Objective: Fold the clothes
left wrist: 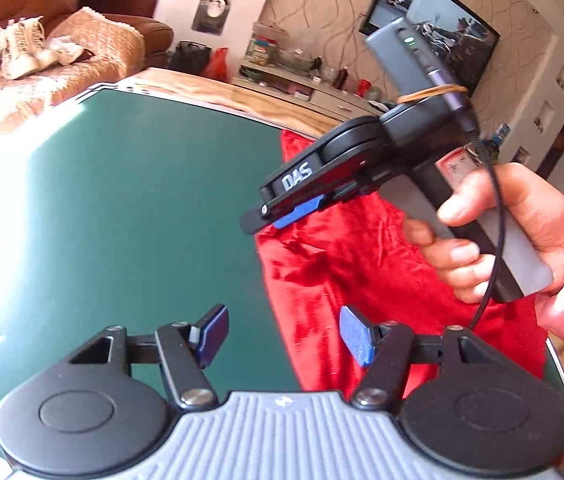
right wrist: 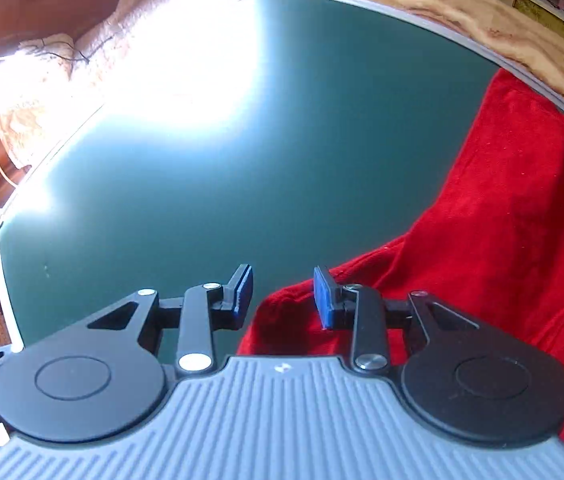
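The left tool (left wrist: 284, 336) hangs above the tabletop with its two blue-padded fingers apart and nothing between them. Below it, half is bare green mat (left wrist: 141, 208) and half is the near edge of a red garment (left wrist: 362, 264). The right tool (right wrist: 284, 296) also has its fingers spread and empty; it hovers over the garment's lower left corner, one pad over the mat and one over the cloth. In the left view, the right tool appears from the side, held in the person's right hand (left wrist: 494, 232) above the cloth.

The red garment (right wrist: 502, 220) lies rumpled, in soft ridges, on the right part of the mat, its far edge reaching the mat's border by the wooden tabletop (right wrist: 462, 12). A sofa (left wrist: 41, 40) and a television (left wrist: 430, 28) stand beyond.

Folding seems not yet begun: this looks like the approach to a first grasp. Next, each tool likely needs to drop to a corner or edge, pinch one layer, and draw the cloth flat.
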The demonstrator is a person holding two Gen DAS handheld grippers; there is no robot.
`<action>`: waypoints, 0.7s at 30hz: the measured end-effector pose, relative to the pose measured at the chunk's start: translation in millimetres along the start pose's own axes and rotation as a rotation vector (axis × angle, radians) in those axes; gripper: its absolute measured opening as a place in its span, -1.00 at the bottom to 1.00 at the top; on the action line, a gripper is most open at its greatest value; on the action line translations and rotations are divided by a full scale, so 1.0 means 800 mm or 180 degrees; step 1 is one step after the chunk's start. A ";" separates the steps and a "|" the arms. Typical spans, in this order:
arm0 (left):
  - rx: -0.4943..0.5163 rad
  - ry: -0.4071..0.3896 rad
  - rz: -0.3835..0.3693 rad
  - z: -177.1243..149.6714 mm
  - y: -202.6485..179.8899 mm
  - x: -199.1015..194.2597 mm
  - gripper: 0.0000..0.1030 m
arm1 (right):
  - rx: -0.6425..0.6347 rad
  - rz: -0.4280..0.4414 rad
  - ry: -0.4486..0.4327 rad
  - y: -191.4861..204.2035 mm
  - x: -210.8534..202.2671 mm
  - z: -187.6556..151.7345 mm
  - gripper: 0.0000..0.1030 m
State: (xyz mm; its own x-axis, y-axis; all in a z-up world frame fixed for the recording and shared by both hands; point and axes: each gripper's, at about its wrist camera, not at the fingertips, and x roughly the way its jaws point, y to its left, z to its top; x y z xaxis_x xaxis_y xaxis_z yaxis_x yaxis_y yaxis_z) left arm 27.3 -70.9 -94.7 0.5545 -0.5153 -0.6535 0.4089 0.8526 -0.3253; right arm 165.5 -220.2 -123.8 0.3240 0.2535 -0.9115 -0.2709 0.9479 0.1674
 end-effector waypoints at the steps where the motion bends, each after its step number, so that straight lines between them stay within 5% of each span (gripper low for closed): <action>1: 0.0004 -0.0006 0.0009 0.000 0.004 -0.004 0.47 | 0.0045 -0.0139 0.0104 0.006 0.008 0.004 -0.24; 4: -0.0014 0.0019 0.0017 -0.001 0.016 -0.011 0.47 | 0.0027 -0.0428 0.0096 0.019 0.008 0.009 -0.24; 7: -0.0087 0.0025 -0.0013 -0.002 0.029 -0.015 0.47 | -0.0061 -0.0550 0.0043 0.020 0.003 0.003 -0.97; 12: -0.0100 -0.0028 -0.0136 0.000 0.034 -0.017 0.47 | 0.0283 -0.0161 -0.0555 -0.018 -0.082 -0.034 -0.97; 16: 0.0010 -0.0013 -0.0264 0.003 0.027 -0.004 0.47 | 0.0853 -0.0231 -0.1095 -0.083 -0.183 -0.116 -0.97; 18: 0.0060 0.0018 -0.0287 0.007 0.019 0.010 0.47 | 0.1016 -0.0574 -0.1089 -0.115 -0.193 -0.141 -0.94; 21: 0.0088 0.0044 -0.0255 0.014 0.004 0.025 0.47 | 0.0929 -0.0291 -0.0982 -0.113 -0.168 -0.122 -0.79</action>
State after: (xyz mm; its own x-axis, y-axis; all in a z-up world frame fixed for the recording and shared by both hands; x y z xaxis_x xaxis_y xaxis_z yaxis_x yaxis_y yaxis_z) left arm 48.2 -79.5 -101.1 0.5093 -0.5803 -0.6355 0.4716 0.8059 -0.3579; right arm 58.3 -358.4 -53.3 0.6025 0.1696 -0.7799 0.0250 0.9727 0.2308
